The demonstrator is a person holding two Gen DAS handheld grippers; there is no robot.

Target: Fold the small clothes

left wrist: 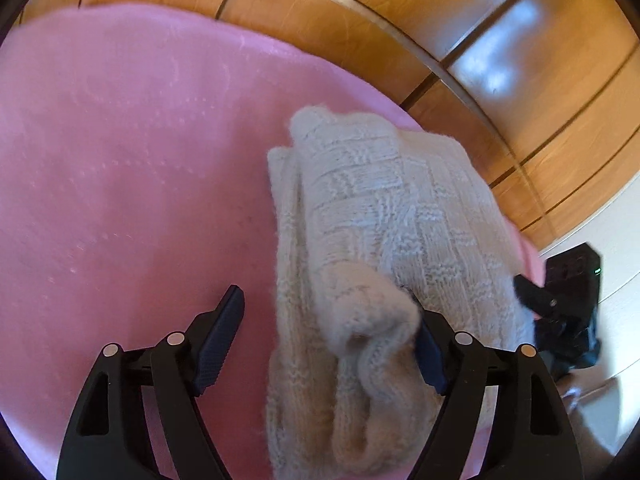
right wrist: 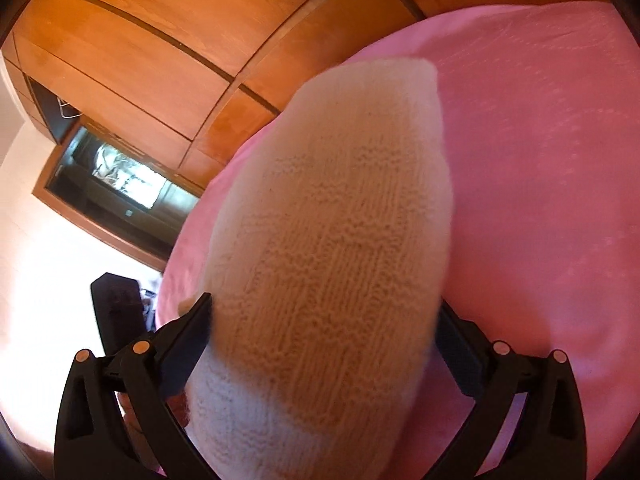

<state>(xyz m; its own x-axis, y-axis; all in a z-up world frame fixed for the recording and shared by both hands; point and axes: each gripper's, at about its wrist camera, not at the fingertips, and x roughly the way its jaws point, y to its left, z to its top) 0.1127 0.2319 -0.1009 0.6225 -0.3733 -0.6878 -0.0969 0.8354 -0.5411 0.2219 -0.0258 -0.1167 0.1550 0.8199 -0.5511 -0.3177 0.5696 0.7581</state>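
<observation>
A cream knitted garment (left wrist: 384,216) (basket-weave textured) lies bunched and folded on pink bedding (left wrist: 120,160).

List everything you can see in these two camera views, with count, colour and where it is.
knitted garment: one, cream, bunched on the pink cover, draped between the jaws in both views
bed cover: one, pink, under the garment
wooden wardrobe panels: several, brown, behind the bed
screen: one, dark, lit, in a wooden recess, seen at the left of the right wrist view
left gripper: one, black, jaws wide, garment touching only one finger
right gripper: one, black, jaws wide around the garment; grip unclear
</observation>
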